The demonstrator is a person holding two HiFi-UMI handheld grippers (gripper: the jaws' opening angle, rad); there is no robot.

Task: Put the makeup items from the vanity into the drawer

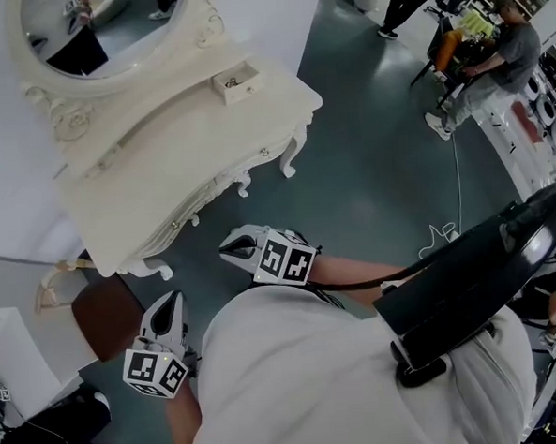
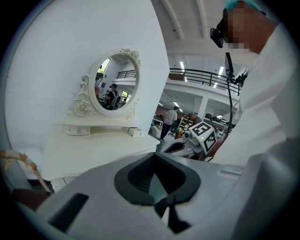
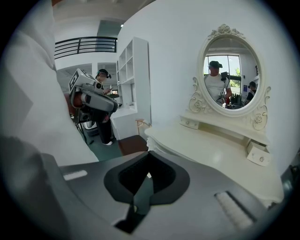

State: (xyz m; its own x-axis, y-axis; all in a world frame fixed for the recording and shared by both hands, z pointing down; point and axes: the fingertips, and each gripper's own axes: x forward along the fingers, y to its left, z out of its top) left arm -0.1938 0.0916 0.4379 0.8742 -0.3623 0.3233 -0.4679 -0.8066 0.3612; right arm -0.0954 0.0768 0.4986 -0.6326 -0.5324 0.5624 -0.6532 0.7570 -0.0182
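Note:
A white carved vanity (image 1: 163,181) with an oval mirror (image 1: 107,30) stands ahead of me. Its top looks bare; I make out no makeup items on it. A small drawer (image 1: 235,82) at the right end of its upper shelf is pulled out, with something dark inside. The same drawer (image 3: 258,154) shows in the right gripper view. My left gripper (image 1: 175,300) and right gripper (image 1: 225,248) hang close to my body, short of the vanity's front edge. Both are shut with nothing between the jaws, as the left gripper (image 2: 155,154) and right gripper (image 3: 149,153) views confirm.
A brown stool (image 1: 105,316) sits left of the vanity near my left gripper. A white partition wall backs the vanity, and a white shelf unit (image 3: 133,70) stands beyond it. People (image 1: 493,53) sit and stand far off on the dark floor (image 1: 378,173).

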